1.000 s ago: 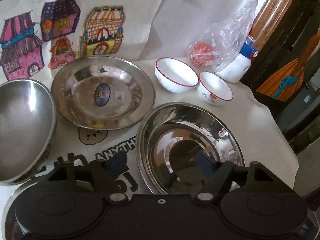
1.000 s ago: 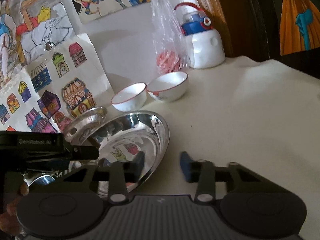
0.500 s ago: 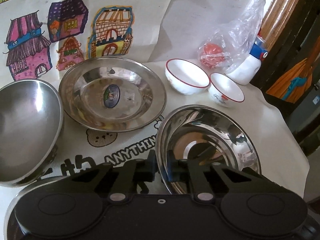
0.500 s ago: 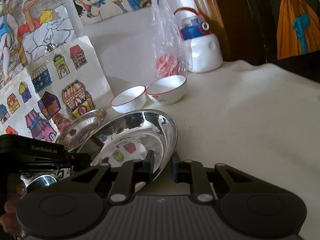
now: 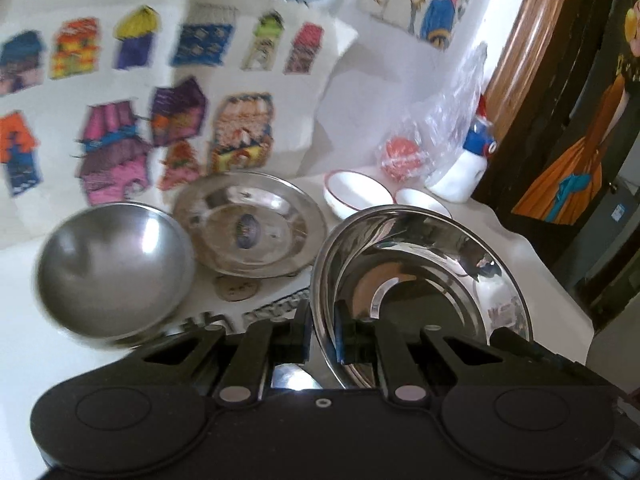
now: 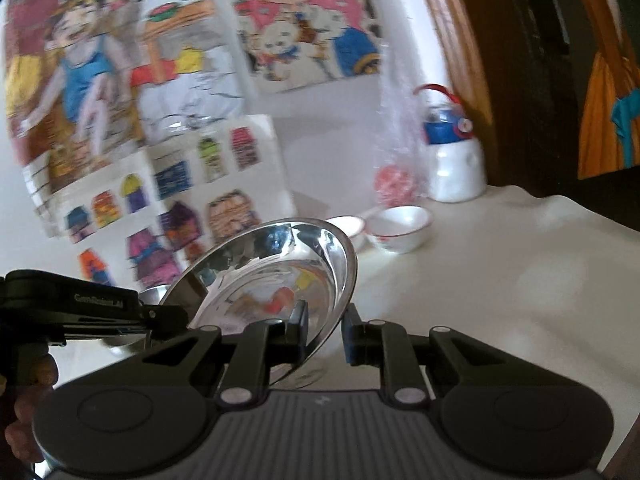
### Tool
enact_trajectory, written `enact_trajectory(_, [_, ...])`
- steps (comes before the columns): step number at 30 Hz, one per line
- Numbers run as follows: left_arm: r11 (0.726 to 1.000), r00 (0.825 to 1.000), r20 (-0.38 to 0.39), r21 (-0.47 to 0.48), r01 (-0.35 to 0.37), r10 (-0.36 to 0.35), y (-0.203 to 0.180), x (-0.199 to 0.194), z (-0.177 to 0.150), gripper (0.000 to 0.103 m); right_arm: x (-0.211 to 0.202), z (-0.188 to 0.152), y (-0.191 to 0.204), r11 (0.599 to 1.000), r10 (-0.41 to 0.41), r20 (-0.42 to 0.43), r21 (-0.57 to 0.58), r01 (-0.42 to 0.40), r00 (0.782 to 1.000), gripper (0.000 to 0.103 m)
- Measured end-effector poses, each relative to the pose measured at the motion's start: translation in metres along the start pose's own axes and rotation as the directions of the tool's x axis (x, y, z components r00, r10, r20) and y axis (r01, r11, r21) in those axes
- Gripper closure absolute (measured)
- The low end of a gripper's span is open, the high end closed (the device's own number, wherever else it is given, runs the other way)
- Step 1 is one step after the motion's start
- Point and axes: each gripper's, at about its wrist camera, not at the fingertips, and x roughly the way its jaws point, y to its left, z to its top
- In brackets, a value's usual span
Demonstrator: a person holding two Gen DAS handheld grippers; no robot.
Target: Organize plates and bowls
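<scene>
My left gripper [image 5: 320, 330] is shut on the near left rim of a shiny steel plate [image 5: 420, 280], held tilted above the table. My right gripper [image 6: 326, 332] is shut on the same steel plate [image 6: 272, 276] at its opposite rim, and the left gripper's body shows at its left. A second steel plate [image 5: 250, 226] lies flat behind. A steel bowl [image 5: 112, 272] sits at the left. Two white red-rimmed bowls [image 5: 356, 196] [image 6: 400, 228] stand at the back.
A white bottle with a blue cap [image 6: 454, 160] and a clear plastic bag with something red inside [image 5: 432, 148] stand at the back by the wall. Coloured drawings [image 5: 180, 120] lean against the wall. The white tablecloth [image 6: 500, 280] drops off at the right.
Both grippers closed on the steel plate's rims and lifted it off the table, tilting it. Both views rose and show more of the wall.
</scene>
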Motion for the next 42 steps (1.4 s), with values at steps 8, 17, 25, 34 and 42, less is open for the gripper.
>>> enact_trajectory(8, [0.997, 0.998, 0.024, -0.056, -0.059, 0.060, 0.051, -0.059, -0.021, 0.091, -0.005, -0.018, 0.055, 0.995, 0.085, -0.086, -0.047, -0.089, 0.993, 0.082])
enact_trajectory(17, [0.987, 0.992, -0.001, -0.103, -0.123, 0.123, 0.097, -0.081, -0.043, 0.091, -0.002, -0.036, 0.086, 0.991, 0.038, -0.150, -0.121, -0.057, 0.988, 0.081])
enact_trajectory(25, [0.987, 0.991, -0.051, -0.094, -0.130, 0.125, 0.103, -0.067, -0.058, 0.090, 0.003, -0.045, 0.092, 0.988, 0.007, -0.162, -0.153, -0.032, 0.987, 0.078])
enact_trajectory(34, [0.983, 0.984, -0.049, -0.060, -0.172, 0.169, 0.103, -0.065, -0.059, 0.089, 0.009, -0.052, 0.102, 0.978, -0.013, -0.173, -0.209, -0.023, 0.985, 0.075])
enact_trajectory(42, [0.977, 0.975, -0.063, 0.021, -0.214, 0.215, 0.093, -0.058, -0.059, 0.087, 0.012, -0.053, 0.099, 0.975, -0.024, -0.178, -0.222, -0.016, 0.984, 0.073])
